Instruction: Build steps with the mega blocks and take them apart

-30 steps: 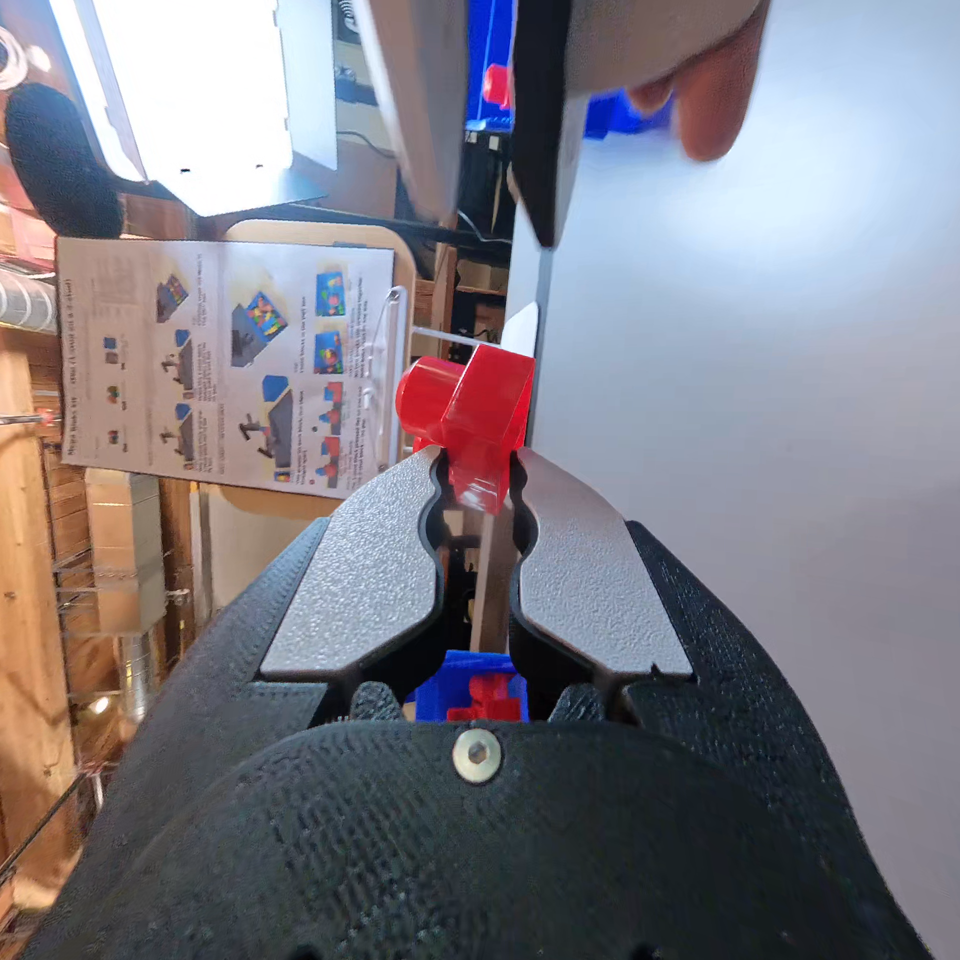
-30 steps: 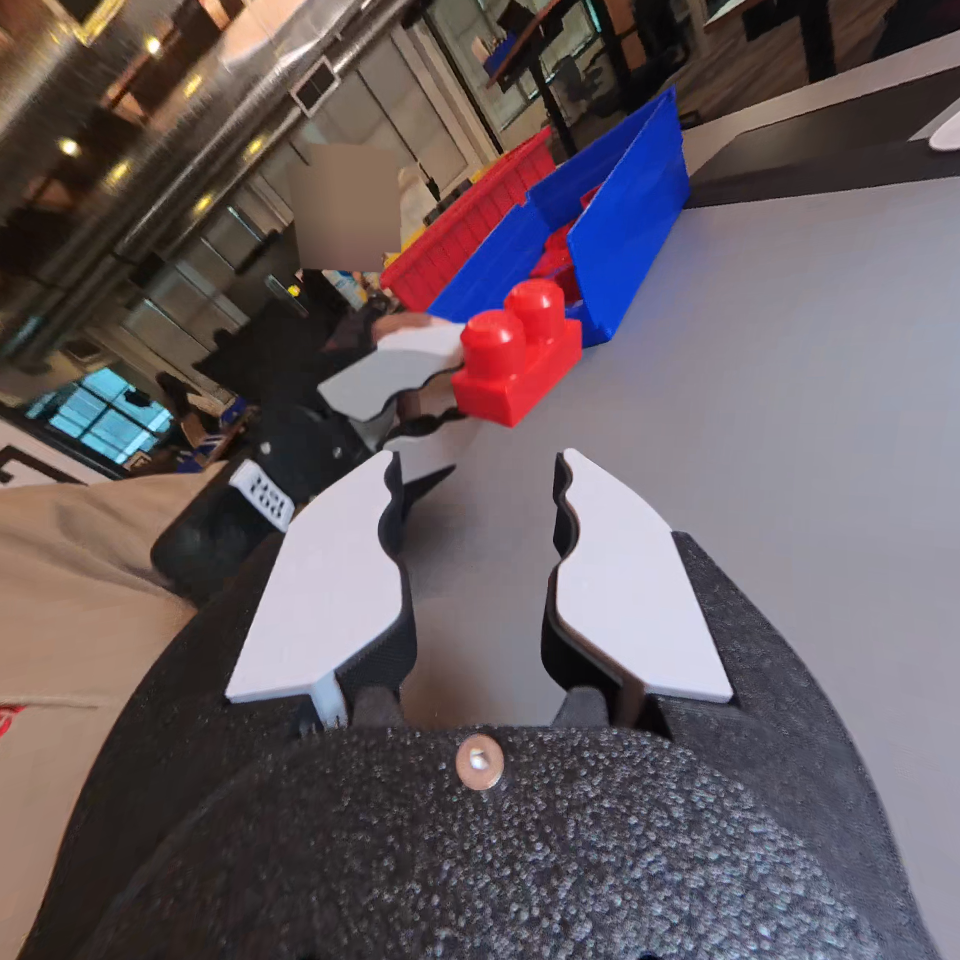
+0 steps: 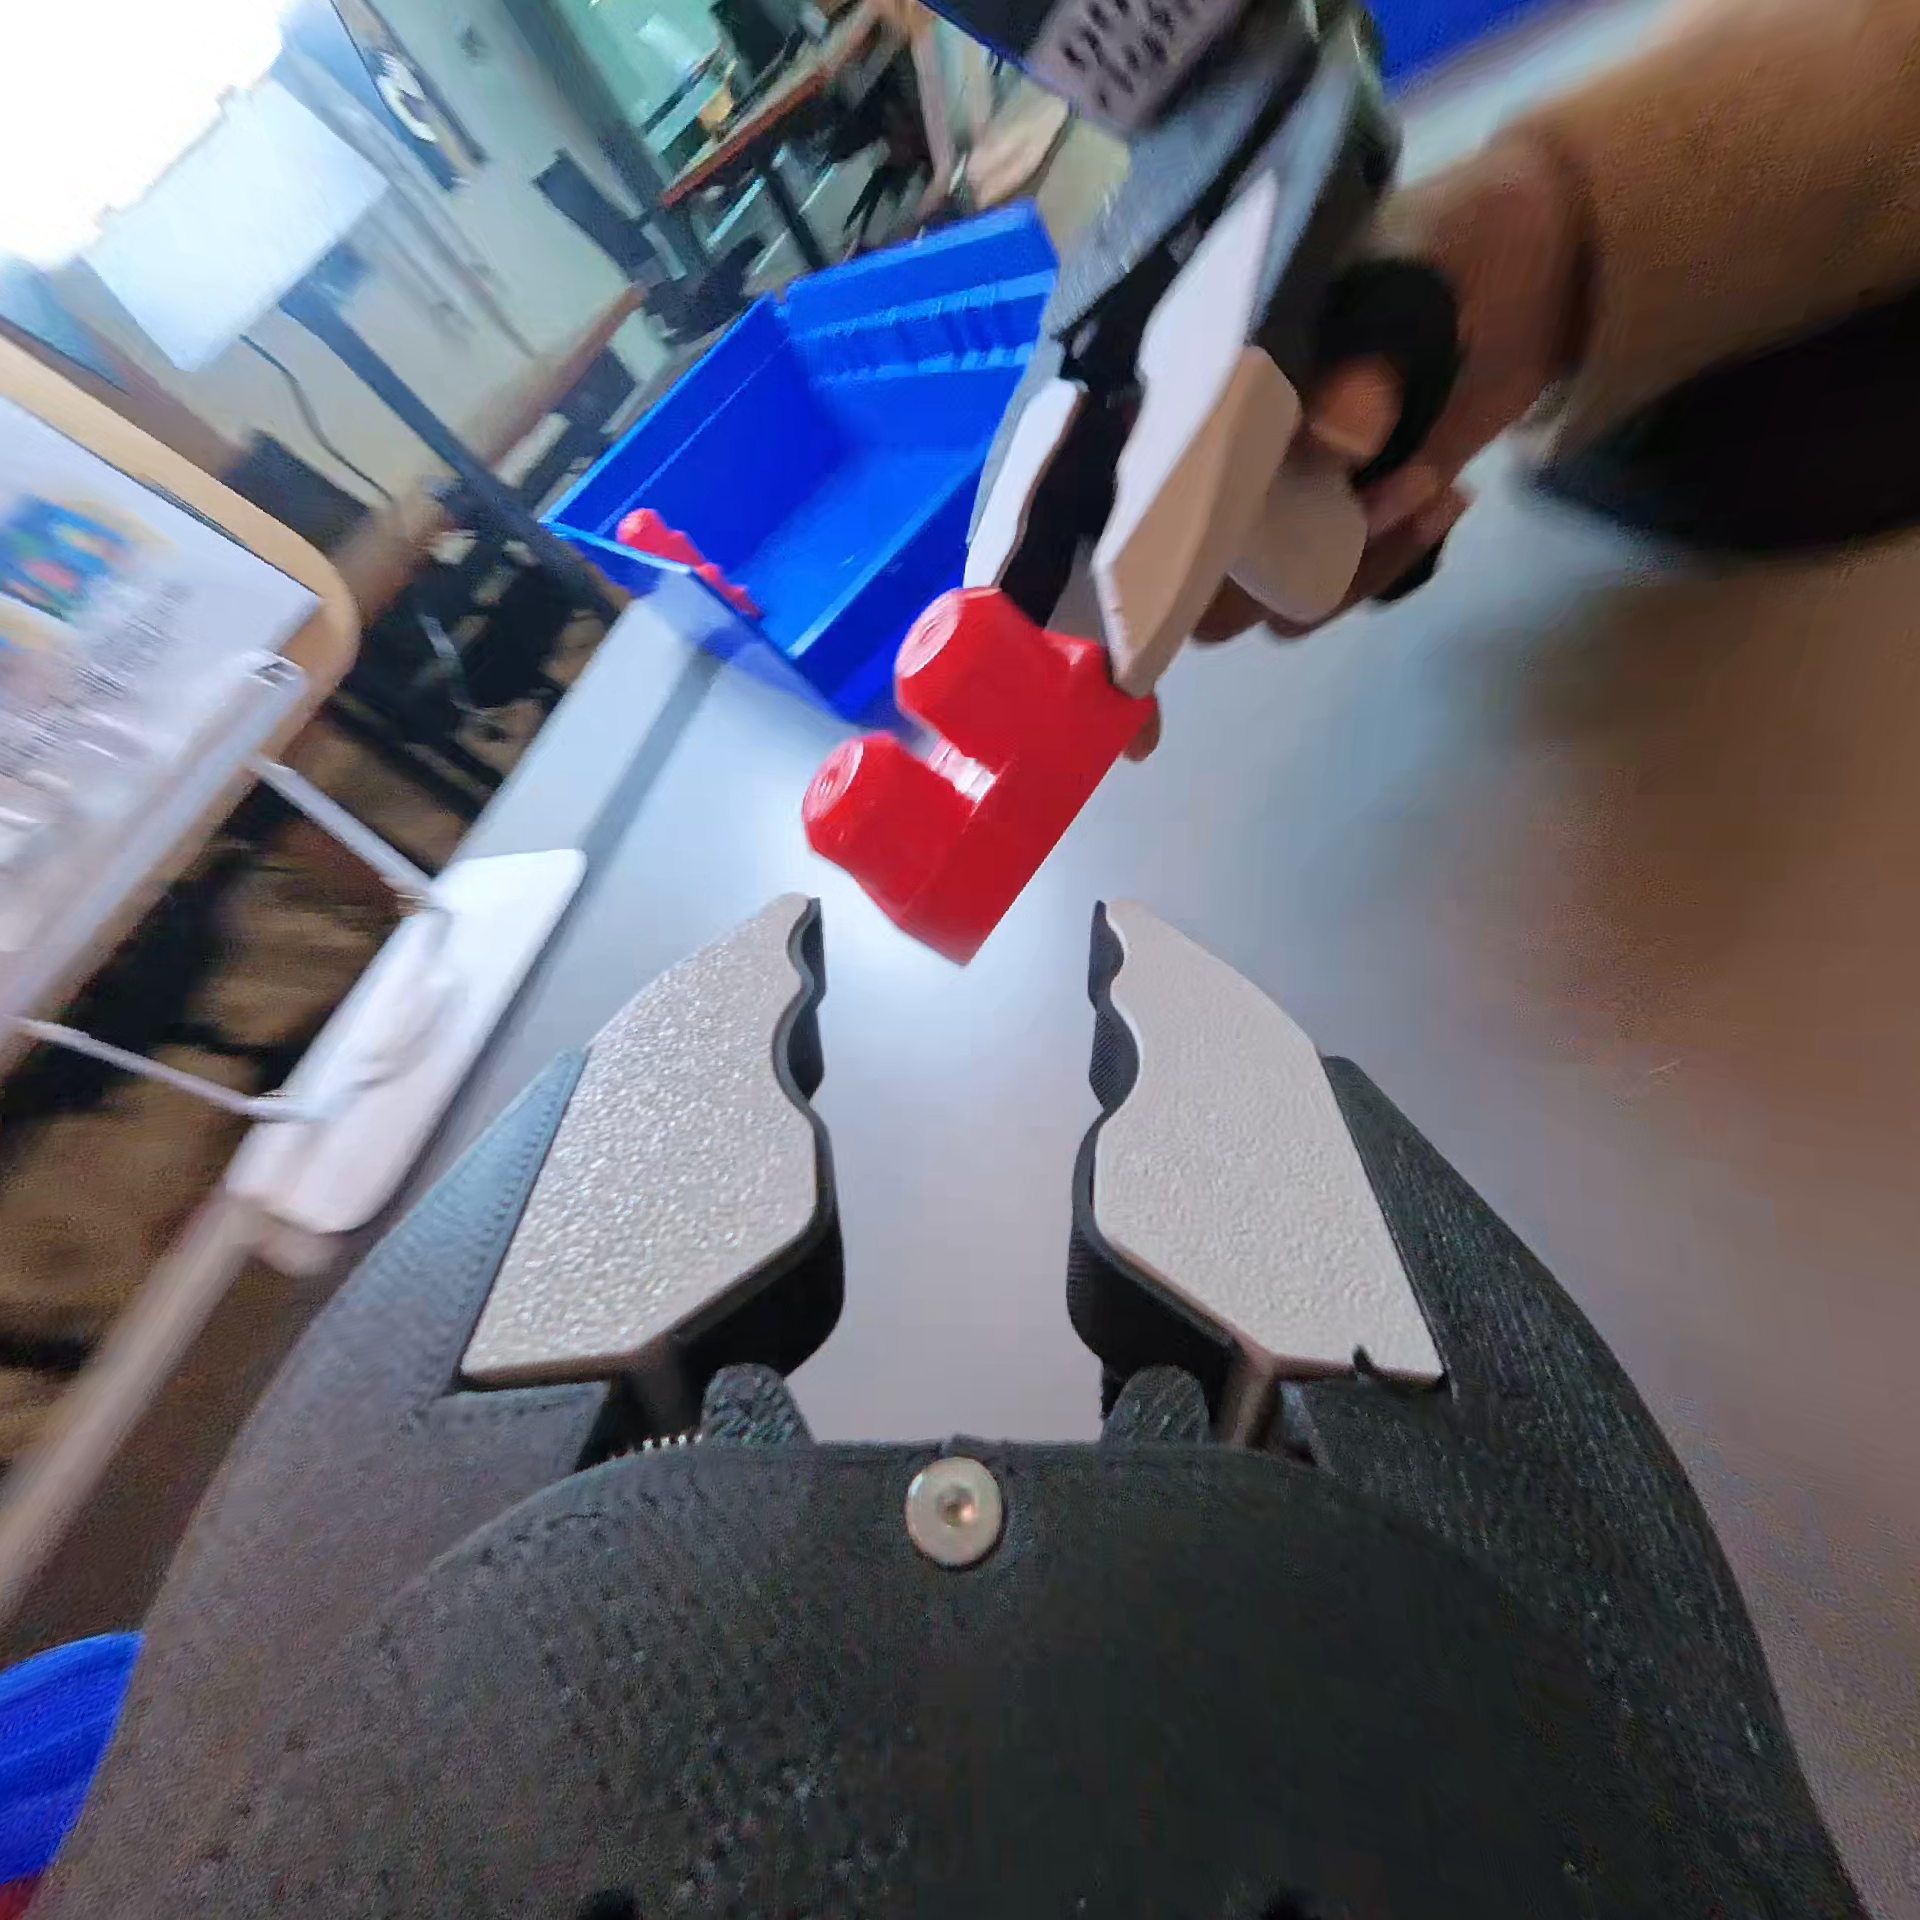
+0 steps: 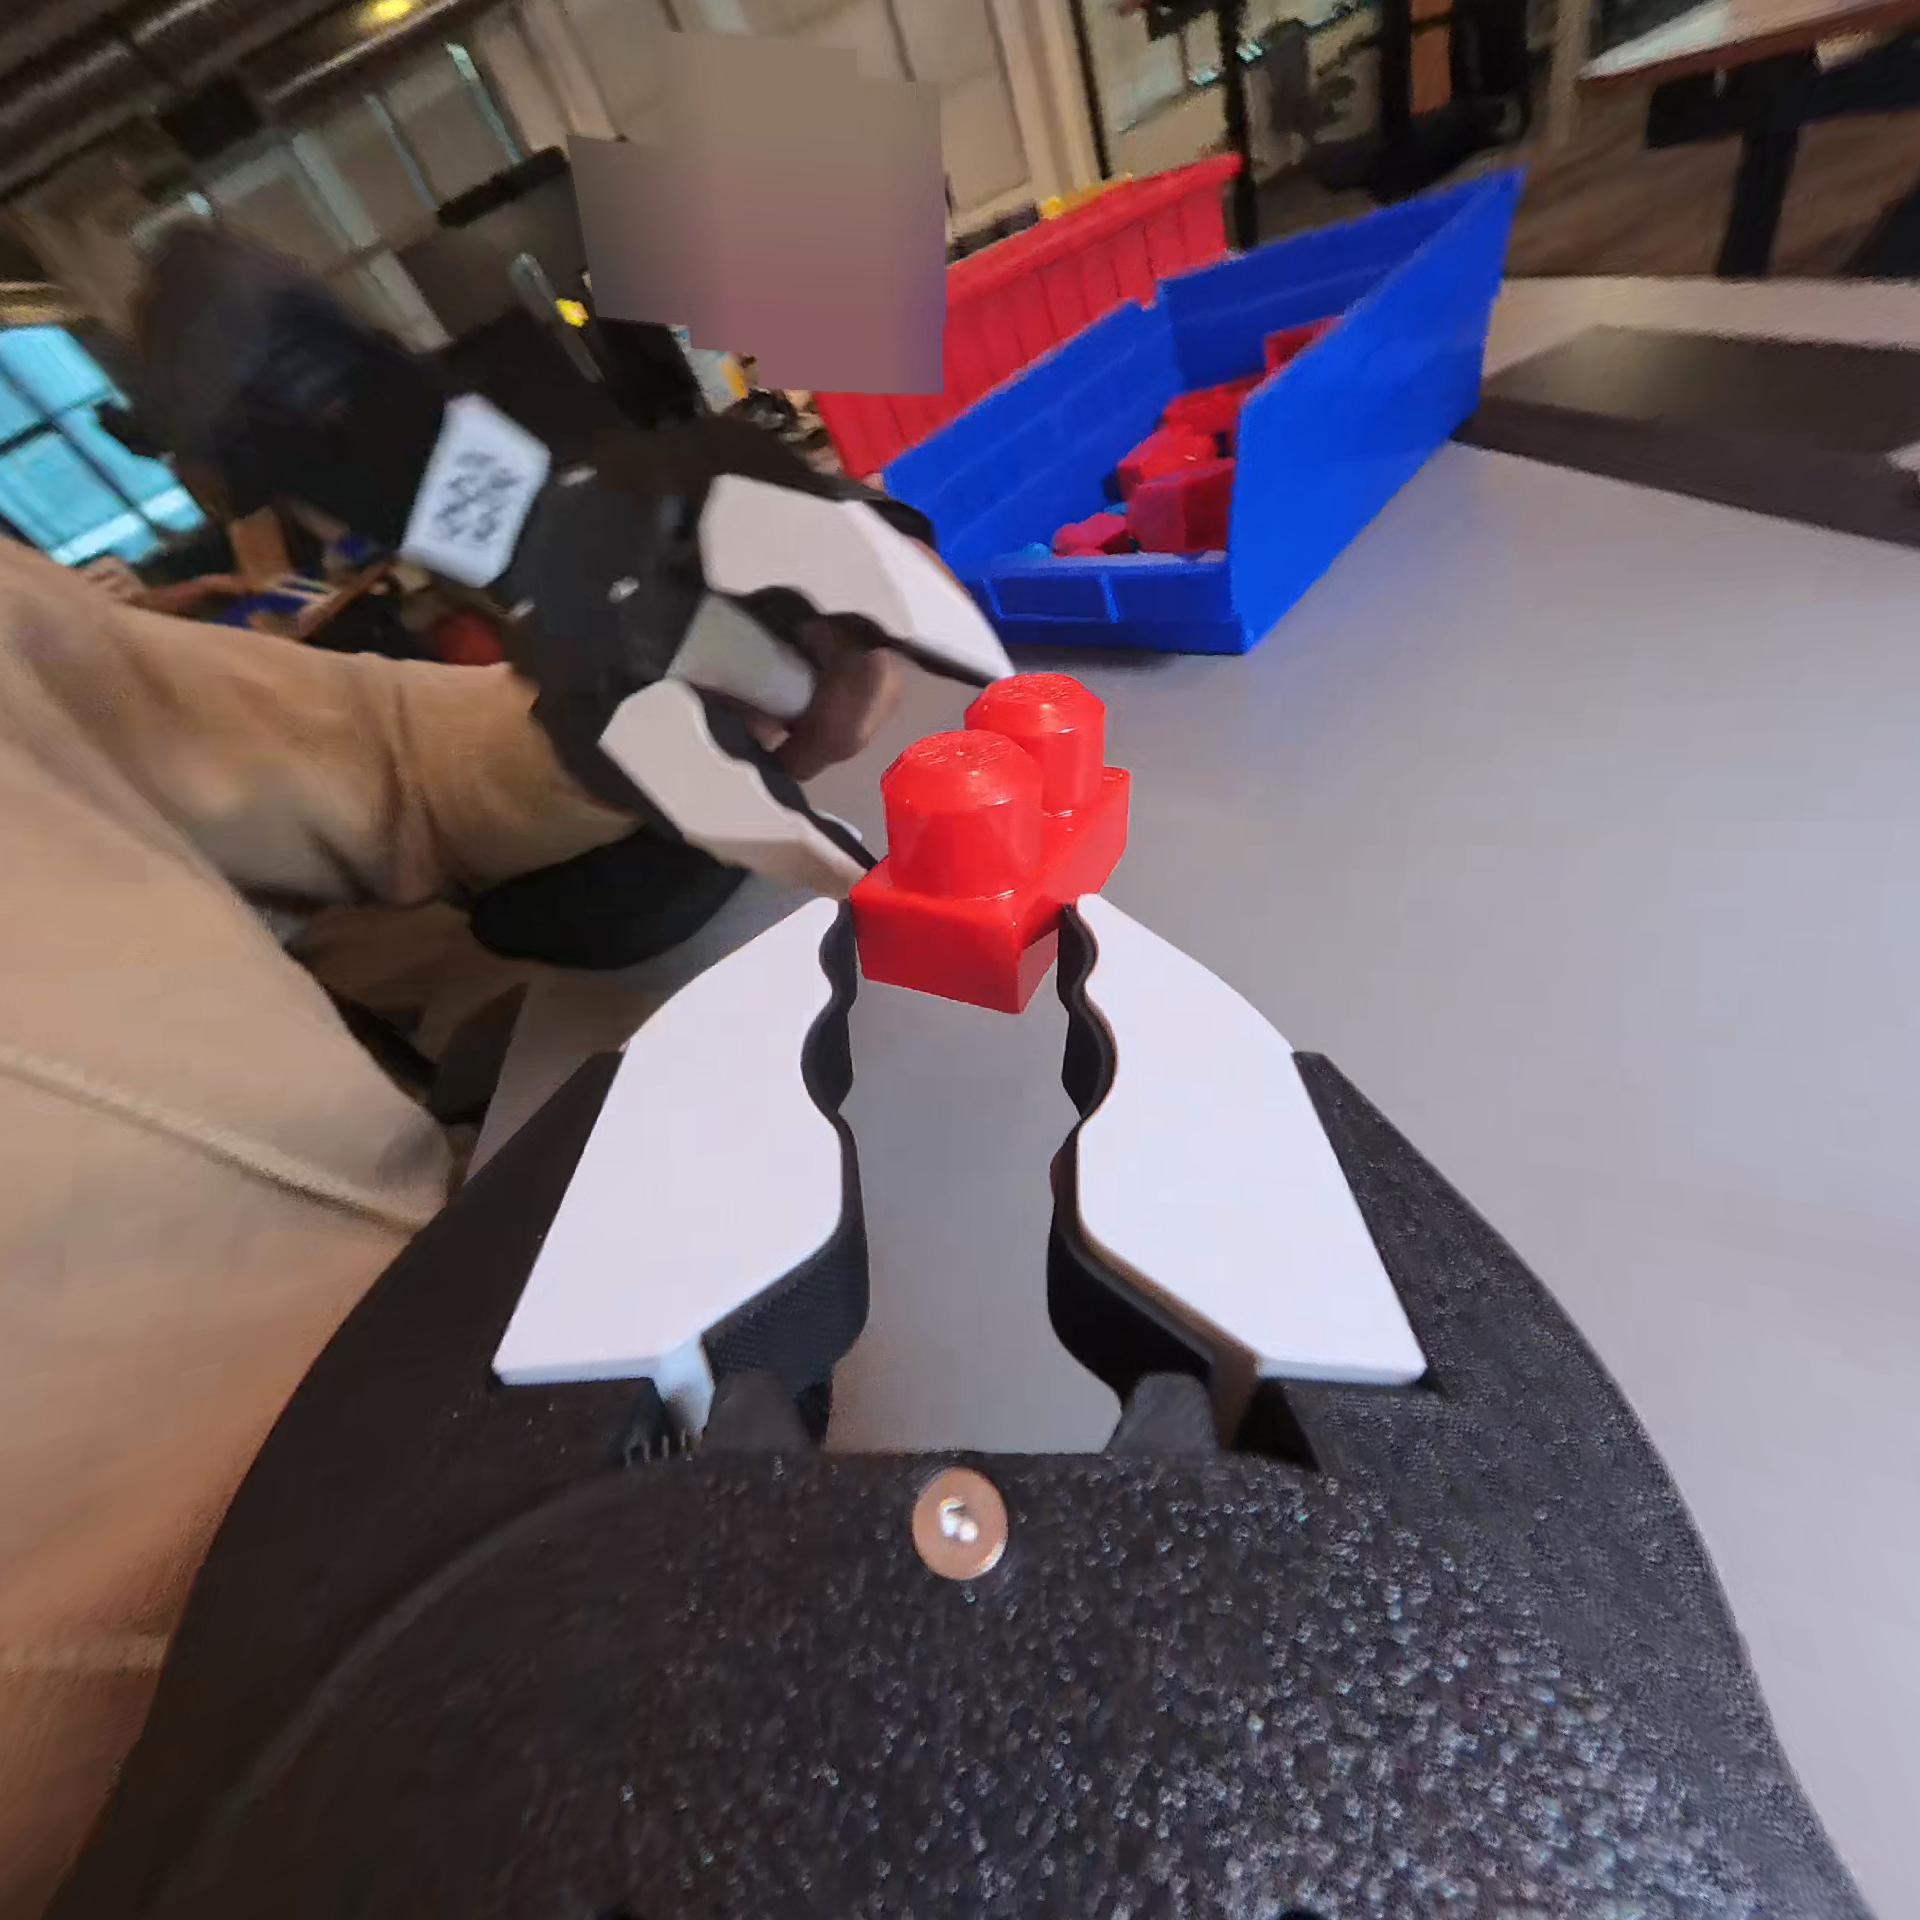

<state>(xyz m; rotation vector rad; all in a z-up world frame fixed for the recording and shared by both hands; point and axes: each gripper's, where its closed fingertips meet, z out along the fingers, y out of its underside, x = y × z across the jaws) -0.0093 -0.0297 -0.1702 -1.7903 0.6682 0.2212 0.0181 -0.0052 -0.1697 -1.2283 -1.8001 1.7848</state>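
Here the desk (image 4: 1558, 831) is a plain grey surface, with a darker strip at its far edge, in a busy workshop room with windows and other tables behind. A blue bin (image 4: 1340, 457) stands on it, well beyond the grippers, with red blocks piled inside; a red bin (image 4: 1081, 260) sits just behind it. In the left wrist view a sheet of printed pictures (image 3: 94, 644) leans at the left edge, blurred past reading, and a white pad-like thing (image 3: 416, 1029) lies near it.

Much of the left wrist view is smeared by motion, and a sleeve fills its right side. A person's tan sleeve (image 4: 208, 935) cuts off the left of the right wrist view.

The red block (image 4: 987, 862) is a glossy two-stud piece. The right gripper (image 4: 956, 935) pinches its base between both fingers, studs upward, just above the desk. The left gripper (image 3: 956, 935) stands with its fingers wide apart and nothing between them; its tips seem to lie just beside the block's far side, perhaps touching.
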